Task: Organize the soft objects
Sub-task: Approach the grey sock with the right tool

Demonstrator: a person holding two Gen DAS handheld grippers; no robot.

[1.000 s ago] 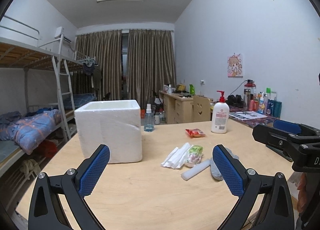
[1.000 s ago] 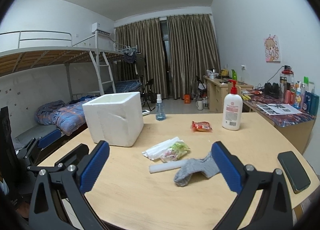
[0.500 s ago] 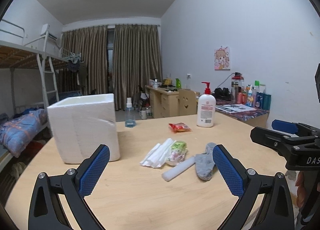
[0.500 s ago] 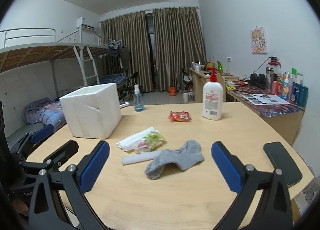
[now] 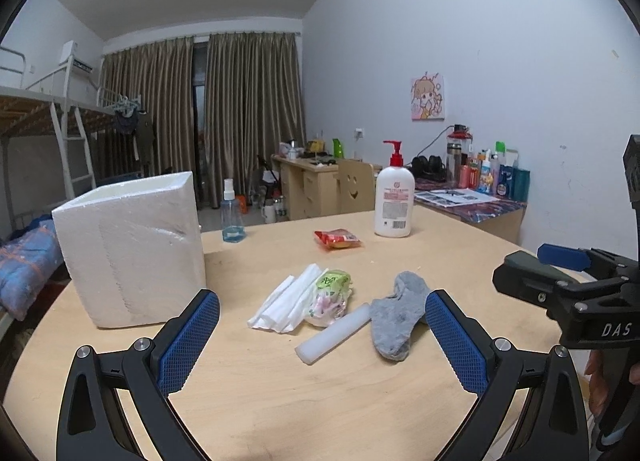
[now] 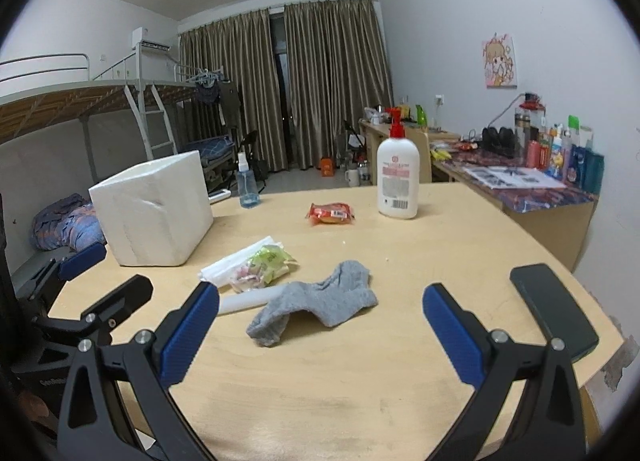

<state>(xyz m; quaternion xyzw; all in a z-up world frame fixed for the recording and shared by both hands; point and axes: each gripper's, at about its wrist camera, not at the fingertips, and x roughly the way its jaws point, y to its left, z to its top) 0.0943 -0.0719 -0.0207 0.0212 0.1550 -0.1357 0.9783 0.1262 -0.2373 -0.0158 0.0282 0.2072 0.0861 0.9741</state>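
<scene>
Right wrist view shows the right gripper (image 6: 320, 335) spread wide and empty above the round wooden table (image 6: 460, 245), the grey sock (image 6: 316, 301) lying crumpled between its fingers, touching a white foam stick (image 6: 244, 301), while the left gripper (image 5: 322, 341) likewise gapes empty.

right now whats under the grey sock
One end of the white foam stick runs under the grey sock, which drapes over it on the wooden table. How far the stick reaches beneath, or whether anything else lies there, is covered.
</scene>
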